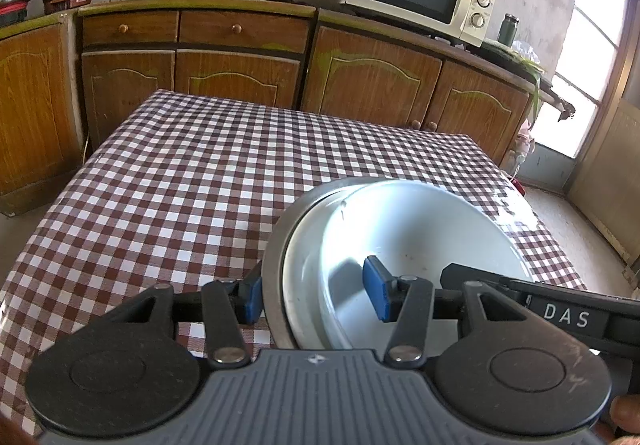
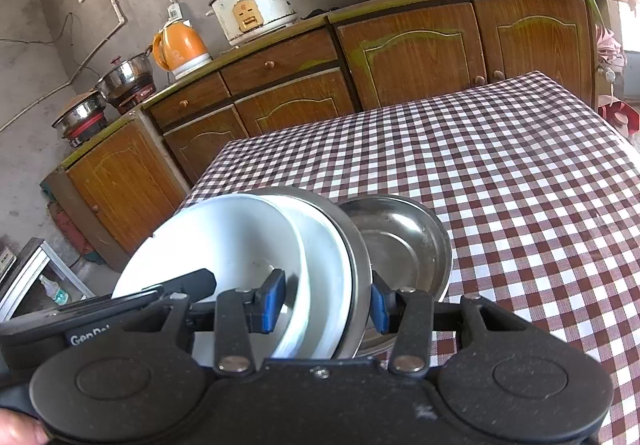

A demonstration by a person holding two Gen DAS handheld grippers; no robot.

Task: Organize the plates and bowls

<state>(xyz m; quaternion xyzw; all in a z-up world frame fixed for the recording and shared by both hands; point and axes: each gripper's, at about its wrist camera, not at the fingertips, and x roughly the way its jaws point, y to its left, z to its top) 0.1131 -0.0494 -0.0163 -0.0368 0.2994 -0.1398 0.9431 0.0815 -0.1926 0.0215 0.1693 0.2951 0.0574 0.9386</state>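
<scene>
The left gripper sits astride the stack's rim at about 8 o'clock. One pad is outside the steel plate and the other is inside the white bowl. The jaws are partly closed and look clamped across all three rims, though the inner pad's contact is hard to confirm. Between plate and bowl lies the white plate, so three pieces are already nested, largest at the bottom. The stack is over the table at roughly 4 o'clock in the left view, near the person's edge.

The right gripper takes the same stack on its opposite side. Its jaws are also partly closed, with one pad inside the white dishes and one against the steel plate's outer rim. It appears to be gripping too. The stack looks tilted rather than flat, which suggests both hands are carrying it.

At the stack's 3 o'clock, partly behind it, the steel bowl sits alone on the cloth, just beside the steel plate or touching it.

My judgement is that the sorting is mostly done. What remains is to join the steel bowl to the pile and set it all down. No other dishes show.
</scene>
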